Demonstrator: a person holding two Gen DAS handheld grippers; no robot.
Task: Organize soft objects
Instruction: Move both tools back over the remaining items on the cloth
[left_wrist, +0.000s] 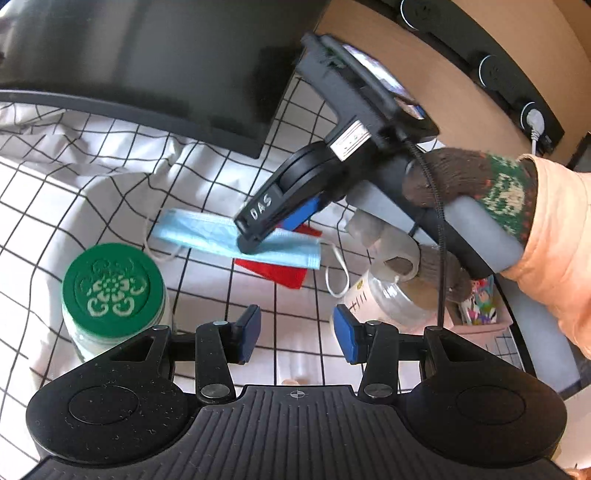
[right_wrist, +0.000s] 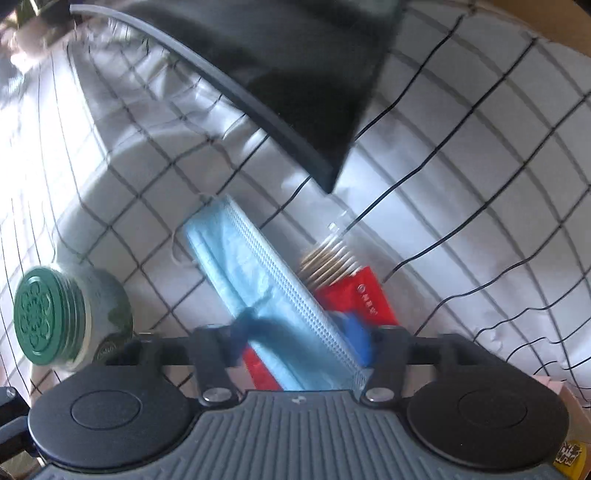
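A light blue face mask (left_wrist: 229, 240) lies on the checked cloth, across a red packet (left_wrist: 280, 271). My right gripper (left_wrist: 258, 242), held by a gloved hand, comes down on the mask with its jaws astride it and the pads still apart. In the right wrist view the mask (right_wrist: 266, 288) runs between the blue fingers (right_wrist: 358, 339), with the red packet (right_wrist: 365, 299) and a bundle of cotton swabs (right_wrist: 328, 260) beside it. My left gripper (left_wrist: 295, 332) is open and empty, hovering nearer than the mask.
A jar with a green lid (left_wrist: 112, 286) stands at the left, also in the right wrist view (right_wrist: 48, 317). A clear glass jar (left_wrist: 388, 295) and a small pink box (left_wrist: 476, 306) sit at the right. A black monitor (left_wrist: 166, 62) stands behind.
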